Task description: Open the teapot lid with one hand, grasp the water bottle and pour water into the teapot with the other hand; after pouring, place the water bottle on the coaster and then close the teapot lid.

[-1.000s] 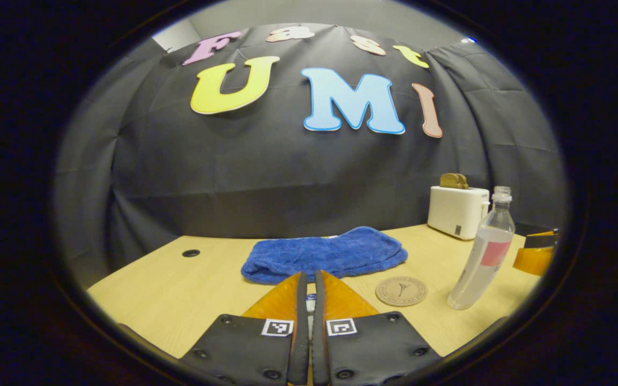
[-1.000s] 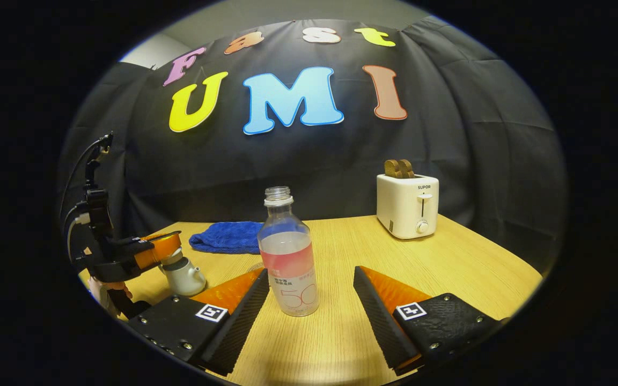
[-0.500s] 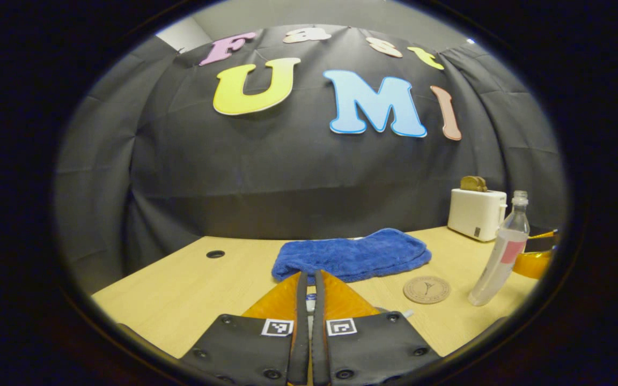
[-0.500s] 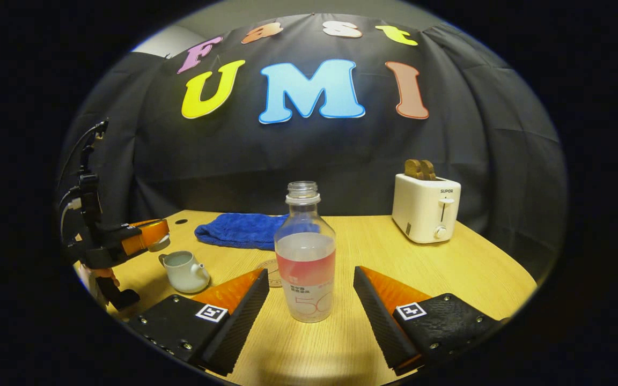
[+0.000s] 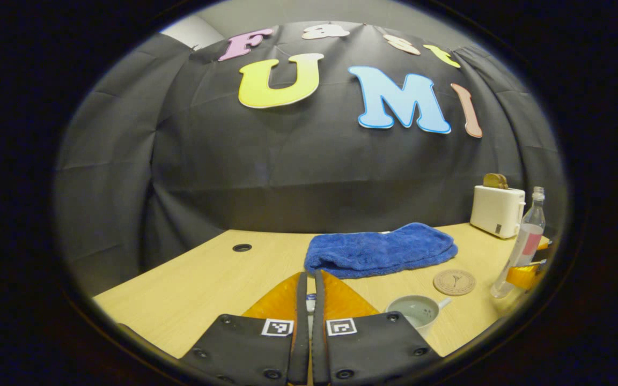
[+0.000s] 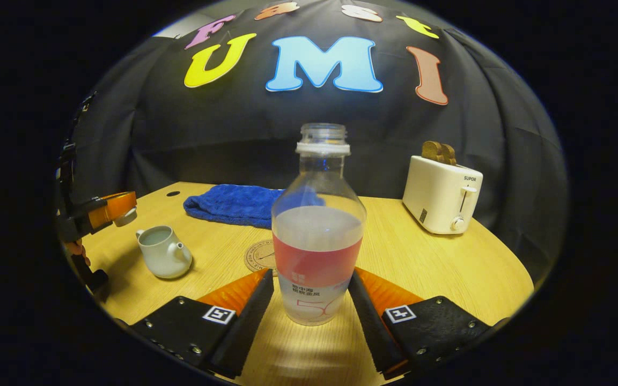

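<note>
The white teapot (image 6: 161, 258) stands open on the table at the left, also low right in the left gripper view as the teapot (image 5: 416, 311). My left gripper (image 5: 309, 276) is shut on the teapot lid (image 5: 309, 303), a pale sliver between its fingers. Seen from the right gripper view, that left gripper (image 6: 116, 206) holds the lid (image 6: 126, 216) up and left of the pot. The uncapped water bottle (image 6: 317, 236), partly full, stands on the table. My right gripper (image 6: 311, 272) has a finger against each side of it. The round coaster (image 6: 258, 256) lies just behind the bottle.
A blue towel (image 6: 234, 205) lies at the back of the wooden table (image 6: 438, 268). A white toaster (image 6: 442, 195) with bread stands back right. A hand (image 6: 75, 249) holds the left gripper at the table's left edge.
The left gripper has carried the lid up and away to the left, leaving the pot open. The right gripper moved forward around the bottle and its fingers narrowed onto it.
</note>
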Action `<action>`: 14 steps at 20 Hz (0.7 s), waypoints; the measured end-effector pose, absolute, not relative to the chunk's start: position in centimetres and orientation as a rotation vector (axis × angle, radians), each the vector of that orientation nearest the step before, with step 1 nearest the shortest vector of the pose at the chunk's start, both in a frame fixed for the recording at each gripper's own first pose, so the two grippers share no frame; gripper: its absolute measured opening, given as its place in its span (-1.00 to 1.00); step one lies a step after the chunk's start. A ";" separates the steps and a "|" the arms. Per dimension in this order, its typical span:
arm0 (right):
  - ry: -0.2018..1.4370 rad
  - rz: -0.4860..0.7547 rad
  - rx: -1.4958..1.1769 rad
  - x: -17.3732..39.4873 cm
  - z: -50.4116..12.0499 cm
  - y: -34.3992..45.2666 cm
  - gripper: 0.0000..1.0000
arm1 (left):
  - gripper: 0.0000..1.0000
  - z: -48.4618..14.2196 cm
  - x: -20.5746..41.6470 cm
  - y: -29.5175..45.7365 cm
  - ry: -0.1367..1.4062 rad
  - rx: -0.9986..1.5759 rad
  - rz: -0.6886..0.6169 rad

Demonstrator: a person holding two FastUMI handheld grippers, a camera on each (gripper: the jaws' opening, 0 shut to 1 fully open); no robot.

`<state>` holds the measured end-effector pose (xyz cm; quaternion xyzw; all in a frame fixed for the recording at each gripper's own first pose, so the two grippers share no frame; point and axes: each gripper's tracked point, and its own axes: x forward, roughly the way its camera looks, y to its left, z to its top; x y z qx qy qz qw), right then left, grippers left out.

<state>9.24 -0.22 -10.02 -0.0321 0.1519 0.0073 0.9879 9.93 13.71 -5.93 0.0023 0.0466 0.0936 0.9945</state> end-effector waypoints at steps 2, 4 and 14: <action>0.307 0.013 -0.059 9.2 -10.0 -0.2 0.63 | -0.82 -6.4 10.0 14.0 0.103 0.005 0.193; 0.311 0.018 -0.072 9.5 -10.0 -0.1 0.55 | -0.82 -6.4 10.1 14.0 0.106 0.002 0.193; 0.238 -0.001 -0.312 10.5 -6.3 0.3 0.52 | -0.82 -6.8 10.0 14.5 0.113 -0.013 0.198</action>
